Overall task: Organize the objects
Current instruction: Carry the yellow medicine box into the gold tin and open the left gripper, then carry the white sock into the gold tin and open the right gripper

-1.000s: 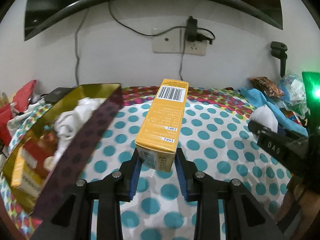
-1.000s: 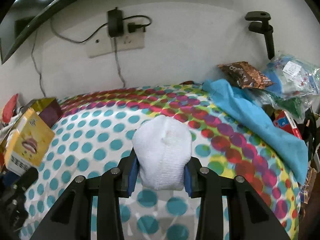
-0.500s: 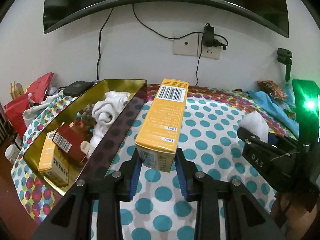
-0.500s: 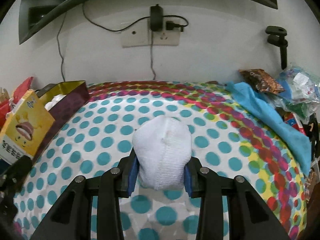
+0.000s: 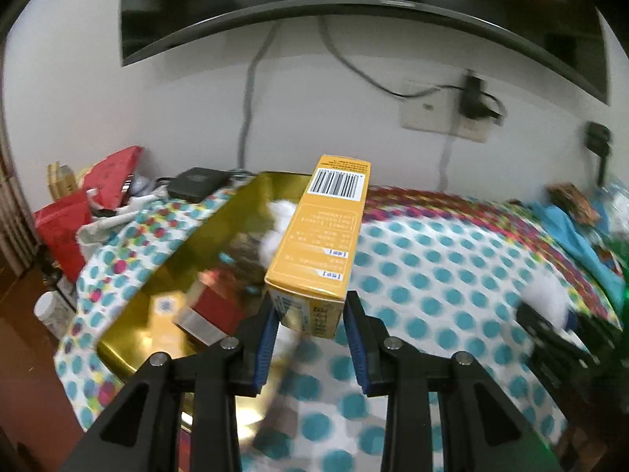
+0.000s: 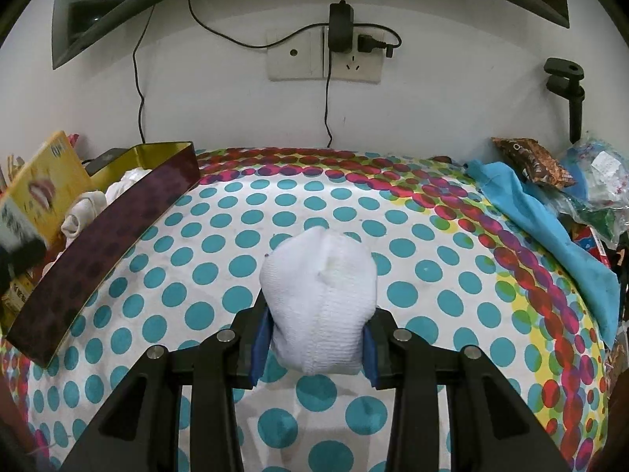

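Observation:
My left gripper is shut on a yellow-orange carton with a barcode on its far end, held in the air over the near right side of a gold tin box. The tin holds white socks, a red packet and a small yellow packet. In the right wrist view my right gripper is shut on a rolled white sock, above the dotted cloth. The same tin, dark purple outside, lies at the left with the carton over it.
A blue cloth, a brown snack bag and plastic bags sit at the right edge. Red bags and a black device lie left of the tin. A wall socket with plugs and a television hang behind.
The left gripper has carried the carton leftward and up, from beside the tin to over it. The right gripper with the sock has shifted left toward the tin, then stilled.

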Demonstrator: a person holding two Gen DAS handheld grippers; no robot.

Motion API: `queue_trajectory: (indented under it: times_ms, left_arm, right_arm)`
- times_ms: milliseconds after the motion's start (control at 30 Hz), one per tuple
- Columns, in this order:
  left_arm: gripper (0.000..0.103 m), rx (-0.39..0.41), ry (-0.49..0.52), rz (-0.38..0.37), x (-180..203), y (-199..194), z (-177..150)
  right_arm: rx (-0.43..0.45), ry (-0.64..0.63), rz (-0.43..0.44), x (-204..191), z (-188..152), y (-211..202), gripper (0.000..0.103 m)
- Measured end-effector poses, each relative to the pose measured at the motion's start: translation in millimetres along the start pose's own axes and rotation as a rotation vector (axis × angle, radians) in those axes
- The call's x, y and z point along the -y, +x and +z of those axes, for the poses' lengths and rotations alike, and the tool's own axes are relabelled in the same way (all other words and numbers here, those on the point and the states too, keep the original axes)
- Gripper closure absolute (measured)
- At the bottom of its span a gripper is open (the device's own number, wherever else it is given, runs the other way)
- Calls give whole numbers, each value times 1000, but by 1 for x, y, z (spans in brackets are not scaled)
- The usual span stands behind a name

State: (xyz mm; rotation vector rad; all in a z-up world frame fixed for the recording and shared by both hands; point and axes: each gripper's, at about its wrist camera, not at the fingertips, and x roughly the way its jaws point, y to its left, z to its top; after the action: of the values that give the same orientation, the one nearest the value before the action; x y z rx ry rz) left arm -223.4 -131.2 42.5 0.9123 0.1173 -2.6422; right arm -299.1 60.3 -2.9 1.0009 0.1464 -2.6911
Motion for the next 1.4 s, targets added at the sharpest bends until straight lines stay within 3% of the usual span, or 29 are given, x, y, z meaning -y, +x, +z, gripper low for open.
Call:
queue_trajectory:
  times_ms: [233,300,333,400,500,733,1100,1400]
  left_arm:
    - [70,-20,-5,100,-28,20,11]
    - [67,-39,-43,78,-40,29,17]
    - [62,-59,-43,65,-43,34,20]
    - [21,-82,-29,91,-48,41,25]
    - [20,-24,-6,116,-49,30,25]
    - [20,5,-3,101,-60,10,10]
    - [20,-33,-101,45,-102,-9,-12]
    - [20,8,-136,62,-130,-42,-37]
  right_arm:
    - [13,-15,14,-2,0,-2,67]
    - [12,-24,14,-4,0,-2,67]
    - [9,-27,15,-5,0,-1,67]
    - [8,-29,16,-5,0,-2,67]
    - [16,-35,31,-6,0,-2,67]
    - [40,-86,79,-34,11,-6,67]
    - [99,-182,177,-138,91,-4,65]
    - [80,-279,187,-214,114,24,63]
